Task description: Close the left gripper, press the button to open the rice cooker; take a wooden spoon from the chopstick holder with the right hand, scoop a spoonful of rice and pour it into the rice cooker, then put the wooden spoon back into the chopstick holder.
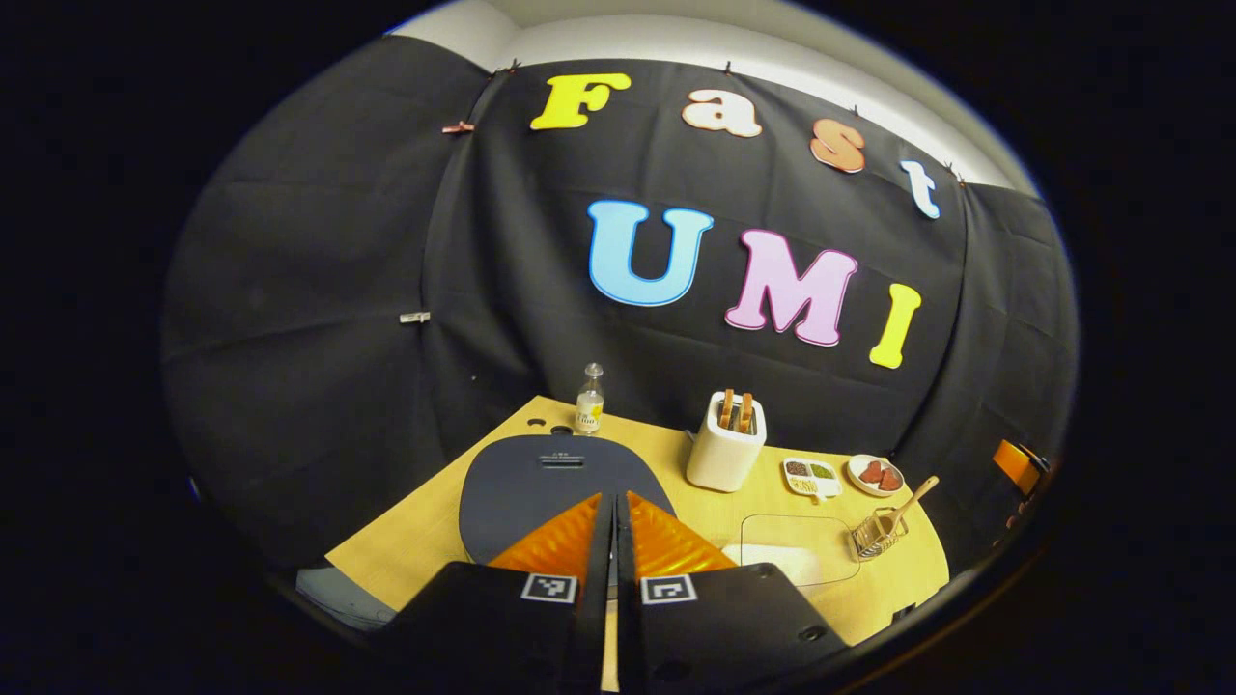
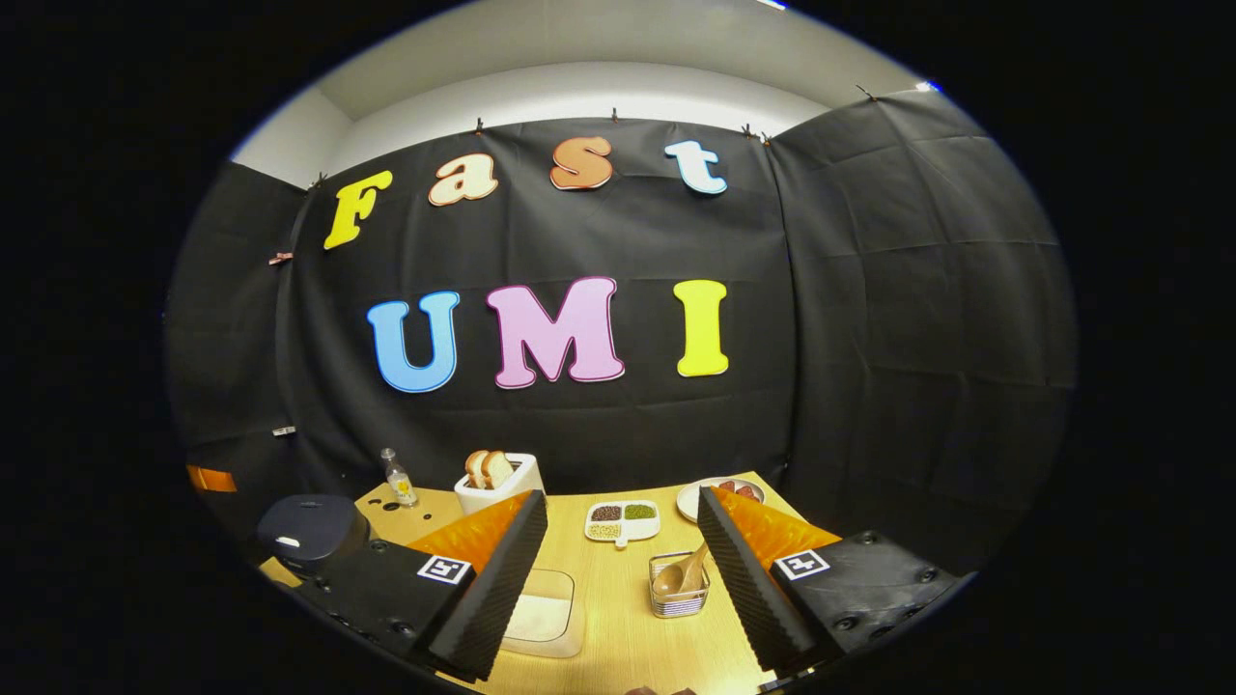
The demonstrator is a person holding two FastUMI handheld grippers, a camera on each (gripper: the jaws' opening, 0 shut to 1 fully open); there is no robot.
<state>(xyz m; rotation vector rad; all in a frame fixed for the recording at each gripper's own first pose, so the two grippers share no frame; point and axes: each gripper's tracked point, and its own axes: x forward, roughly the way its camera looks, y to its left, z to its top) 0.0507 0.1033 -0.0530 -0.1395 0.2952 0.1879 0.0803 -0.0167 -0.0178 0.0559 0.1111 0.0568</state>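
Left claw (image 1: 614, 502) is pressed together, fingers meeting with nothing between them, aimed straight over the dark, rounded rice cooker (image 1: 560, 478), whose lid is down. The cooker sits at the near left of the pale wooden table (image 1: 666, 444). Right claw (image 2: 623, 541) is spread wide and level above the table, gripping nothing. Framed between its fingers stands the small wire chopstick holder (image 2: 678, 591), with the wooden spoon (image 2: 681, 575) leaning inside, bowl end up. Just left of the holder lies the clear, shallow container of white rice (image 2: 543, 613). Behind them sits a white toaster with bread slices (image 2: 497, 480).
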